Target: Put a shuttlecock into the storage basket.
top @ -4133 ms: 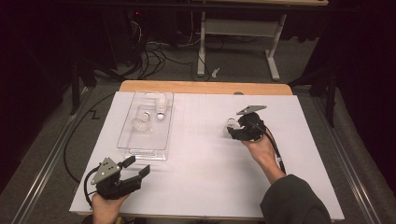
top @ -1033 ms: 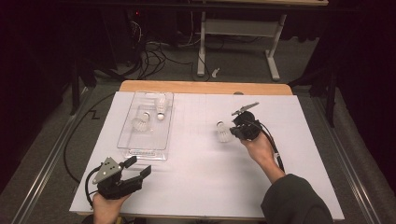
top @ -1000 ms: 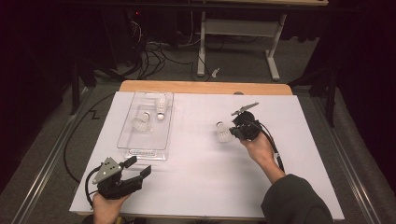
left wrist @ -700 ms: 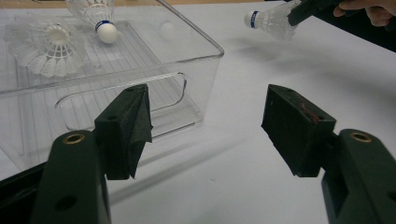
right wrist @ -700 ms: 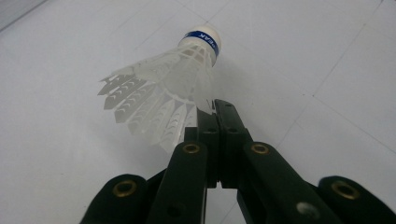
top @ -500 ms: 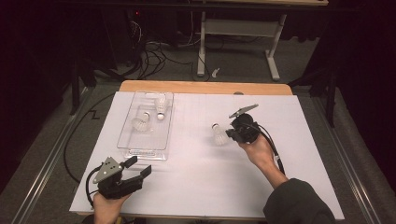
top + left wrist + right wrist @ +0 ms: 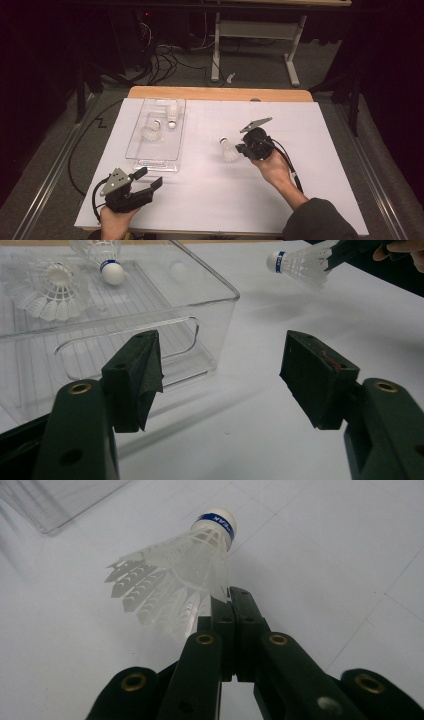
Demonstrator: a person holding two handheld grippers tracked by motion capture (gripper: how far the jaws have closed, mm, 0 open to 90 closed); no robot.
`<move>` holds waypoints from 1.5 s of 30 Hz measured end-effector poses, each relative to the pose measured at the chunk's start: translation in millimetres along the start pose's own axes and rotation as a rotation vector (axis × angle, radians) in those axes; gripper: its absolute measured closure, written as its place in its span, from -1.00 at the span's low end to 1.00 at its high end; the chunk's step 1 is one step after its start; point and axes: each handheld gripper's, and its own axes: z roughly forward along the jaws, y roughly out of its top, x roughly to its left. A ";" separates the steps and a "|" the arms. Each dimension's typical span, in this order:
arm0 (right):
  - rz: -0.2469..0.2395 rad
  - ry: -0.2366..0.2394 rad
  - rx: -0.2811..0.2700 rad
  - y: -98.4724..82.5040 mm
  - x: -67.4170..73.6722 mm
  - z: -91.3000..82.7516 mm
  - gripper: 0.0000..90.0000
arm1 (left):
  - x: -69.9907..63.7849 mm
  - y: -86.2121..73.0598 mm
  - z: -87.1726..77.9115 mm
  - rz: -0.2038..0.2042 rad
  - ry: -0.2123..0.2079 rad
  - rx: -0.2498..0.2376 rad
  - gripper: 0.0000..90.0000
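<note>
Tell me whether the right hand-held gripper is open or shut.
Shut. The right hand-held gripper has its jaws pressed together on the skirt edge of a shuttlecock, which it holds above the table.

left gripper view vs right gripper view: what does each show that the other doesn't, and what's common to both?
Left gripper view alone: the left gripper with its jaws wide apart and nothing between them, plus two shuttlecocks lying inside the clear bin.

Right gripper view alone: the right gripper with its jaws pressed together on the skirt edge of the held shuttlecock, close enough to see the blue band under its cork.

Both: that held shuttlecock, the white tabletop, and some part of the clear bin.
</note>
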 end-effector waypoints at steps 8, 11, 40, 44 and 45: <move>-0.006 0.018 -0.006 -2.7 6.0 -2.3 1.00 | 0.3 0.1 0.1 -0.001 0.000 0.000 -0.25; -0.005 0.025 -0.008 -3.3 8.6 -3.5 1.00 | 0.6 0.6 0.5 0.002 0.002 0.001 -0.25; -0.004 0.040 -0.022 -4.4 14.5 -2.0 1.00 | -1.0 18.1 9.1 0.005 -0.015 0.000 -0.24; -0.002 0.039 -0.018 -4.5 13.7 -2.4 1.00 | -2.3 22.0 11.5 0.018 -0.022 0.009 -0.23; -0.001 0.039 -0.016 -4.6 13.6 -2.4 1.00 | -2.7 23.0 11.9 0.023 -0.021 0.013 -0.23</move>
